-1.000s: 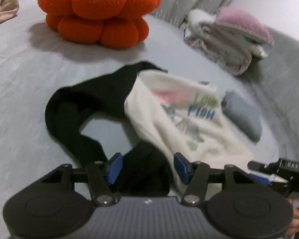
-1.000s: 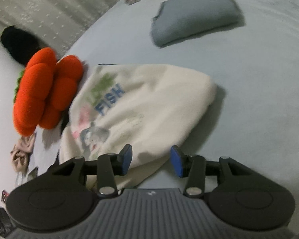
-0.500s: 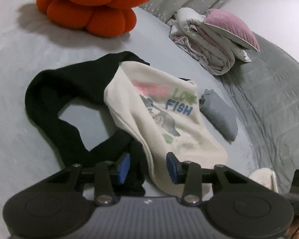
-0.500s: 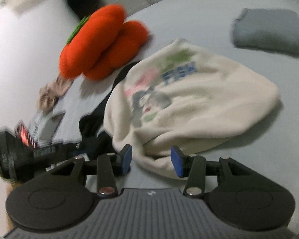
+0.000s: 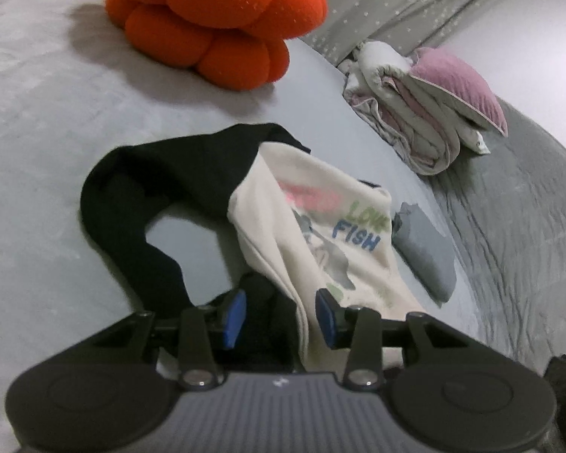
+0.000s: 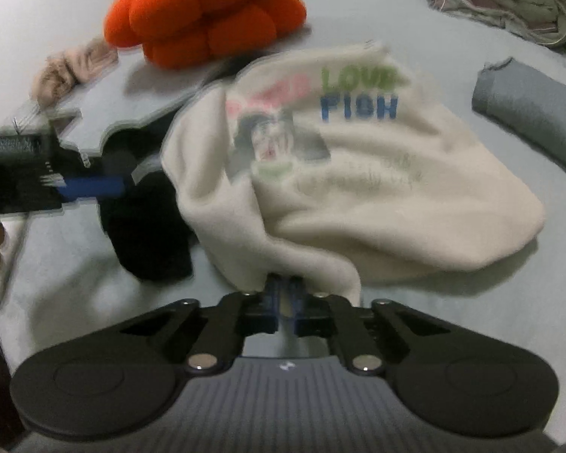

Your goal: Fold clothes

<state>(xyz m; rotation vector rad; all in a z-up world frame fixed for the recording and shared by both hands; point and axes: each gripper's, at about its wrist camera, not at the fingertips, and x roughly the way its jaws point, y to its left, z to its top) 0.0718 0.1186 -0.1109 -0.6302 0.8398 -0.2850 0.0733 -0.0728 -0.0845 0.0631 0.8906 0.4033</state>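
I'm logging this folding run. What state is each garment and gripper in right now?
cream shirt: crumpled, unfolded, hem pinched.
black garment: unfolded, partly under the shirt.
grey cloth: folded, lying apart.
right gripper: shut on the shirt.
left gripper: open, around fabric.

Open bed surface (image 5: 37, 120) left, orange cushion (image 5: 215, 19) ahead — folded grey garment (image 5: 426, 253) crowding the right

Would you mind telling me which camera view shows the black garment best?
The left wrist view: the black garment shows as a long loop running under the cream shirt. The right wrist view shows only a blurred dark bunch beside the shirt.
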